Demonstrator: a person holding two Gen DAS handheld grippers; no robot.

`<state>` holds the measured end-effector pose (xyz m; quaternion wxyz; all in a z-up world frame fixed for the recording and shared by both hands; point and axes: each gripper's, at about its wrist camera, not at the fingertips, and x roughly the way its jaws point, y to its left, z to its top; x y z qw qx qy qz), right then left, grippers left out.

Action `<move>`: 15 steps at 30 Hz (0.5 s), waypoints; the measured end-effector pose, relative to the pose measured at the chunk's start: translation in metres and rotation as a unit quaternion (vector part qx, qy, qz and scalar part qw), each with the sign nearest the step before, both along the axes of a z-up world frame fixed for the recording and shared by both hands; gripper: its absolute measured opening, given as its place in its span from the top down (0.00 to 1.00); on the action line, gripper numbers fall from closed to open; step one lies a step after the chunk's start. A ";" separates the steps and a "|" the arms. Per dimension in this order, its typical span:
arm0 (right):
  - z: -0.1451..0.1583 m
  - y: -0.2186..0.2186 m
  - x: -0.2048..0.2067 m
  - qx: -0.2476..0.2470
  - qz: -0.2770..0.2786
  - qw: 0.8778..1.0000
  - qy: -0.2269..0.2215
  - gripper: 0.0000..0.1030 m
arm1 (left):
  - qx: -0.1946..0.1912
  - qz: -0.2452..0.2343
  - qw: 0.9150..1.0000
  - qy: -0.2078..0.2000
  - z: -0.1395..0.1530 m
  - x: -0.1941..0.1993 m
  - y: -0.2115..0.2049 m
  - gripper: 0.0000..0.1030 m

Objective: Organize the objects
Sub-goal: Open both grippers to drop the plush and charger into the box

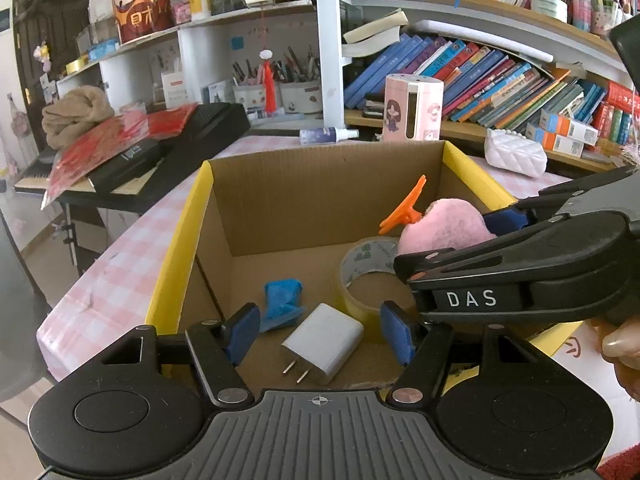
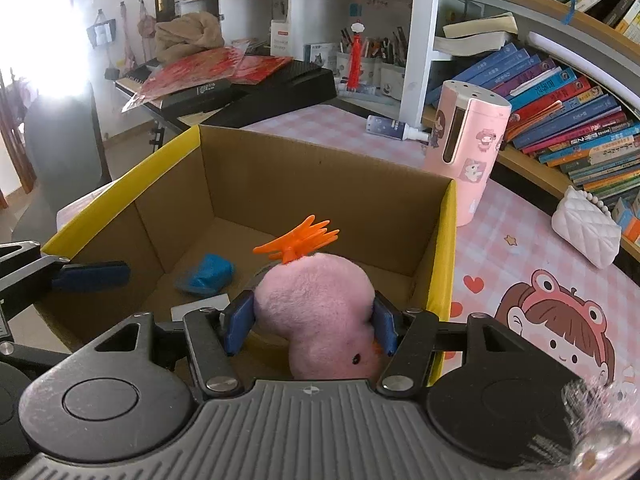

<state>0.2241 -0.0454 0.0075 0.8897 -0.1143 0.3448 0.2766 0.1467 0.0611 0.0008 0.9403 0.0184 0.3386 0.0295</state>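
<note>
Right gripper (image 2: 313,328) is pinching the pink plush toy (image 2: 320,304) w/ an orange hair claw (image 2: 298,240) on it, held above the cardboard box (image 2: 320,168) interior – drop is straight down imo – left gripper (image 1: 320,330) spread, empty, over the charger (image 1: 326,342).

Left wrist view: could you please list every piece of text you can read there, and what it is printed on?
"DAS": white letters on the right hand-held gripper, shut on the pink plush toy.
Book spines: too small and blurred to read.
Roll of tape: green marks, unreadable.
</note>
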 end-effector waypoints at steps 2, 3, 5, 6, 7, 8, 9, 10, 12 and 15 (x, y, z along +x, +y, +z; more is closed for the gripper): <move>0.000 0.000 0.001 0.000 0.000 1.000 0.000 0.43 | 0.001 0.001 1.000 -0.003 0.001 -0.001 0.000 0.31; 0.000 0.000 0.000 -0.001 0.000 1.000 0.000 0.43 | 0.001 0.002 1.000 -0.005 0.001 -0.002 0.000 0.30; 0.000 0.001 0.000 -0.003 0.000 1.000 0.000 0.43 | 0.001 0.005 1.000 -0.008 0.002 -0.004 0.000 0.29; 0.000 0.001 0.000 -0.003 -0.001 1.000 0.001 0.43 | 0.000 0.005 1.000 -0.010 0.003 -0.005 0.000 0.29; 0.000 0.002 0.001 -0.004 -0.002 1.000 0.002 0.43 | 0.000 0.005 1.000 -0.013 0.003 -0.007 0.001 0.29; 0.001 0.002 0.001 -0.004 -0.003 1.000 0.003 0.43 | 0.001 0.005 1.000 -0.016 0.004 -0.008 0.000 0.28; 0.001 0.001 0.000 -0.004 -0.006 1.000 0.004 0.43 | 0.002 0.006 1.000 -0.020 0.005 -0.010 0.000 0.28; 0.001 0.001 0.000 -0.001 -0.009 1.000 0.005 0.43 | 0.002 0.005 1.000 -0.022 0.006 -0.011 0.000 0.27; 0.002 0.000 -0.002 0.004 -0.015 1.000 0.007 0.43 | 0.003 0.005 1.000 -0.027 0.008 -0.014 0.001 0.23; 0.005 -0.003 -0.005 0.015 -0.024 1.000 0.007 0.42 | 0.001 0.003 0.999 -0.034 0.010 -0.019 0.001 0.21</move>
